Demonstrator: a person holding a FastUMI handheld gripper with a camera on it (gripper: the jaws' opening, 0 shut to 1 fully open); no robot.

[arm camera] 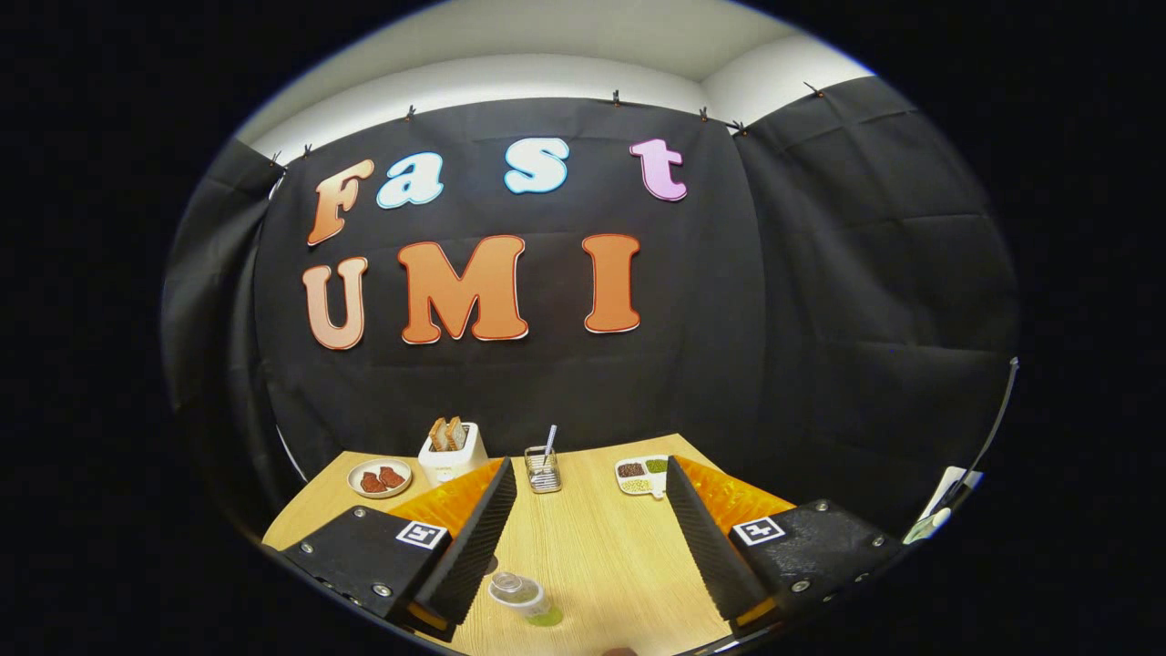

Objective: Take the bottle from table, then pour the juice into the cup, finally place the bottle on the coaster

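My gripper is held above the wooden table with its two fingers wide apart and nothing between them. A small clear bottle with a clear cap and a little green juice at its base stands on the table low between the fingers, close to the left finger. A dark rounded sliver shows at the table's near edge; I cannot tell what it is.
At the table's far side stand a white toaster with toast slices, a small plate with reddish food, a wire holder with a straw, and a divided dish of beans. The black cloth wall rises behind.
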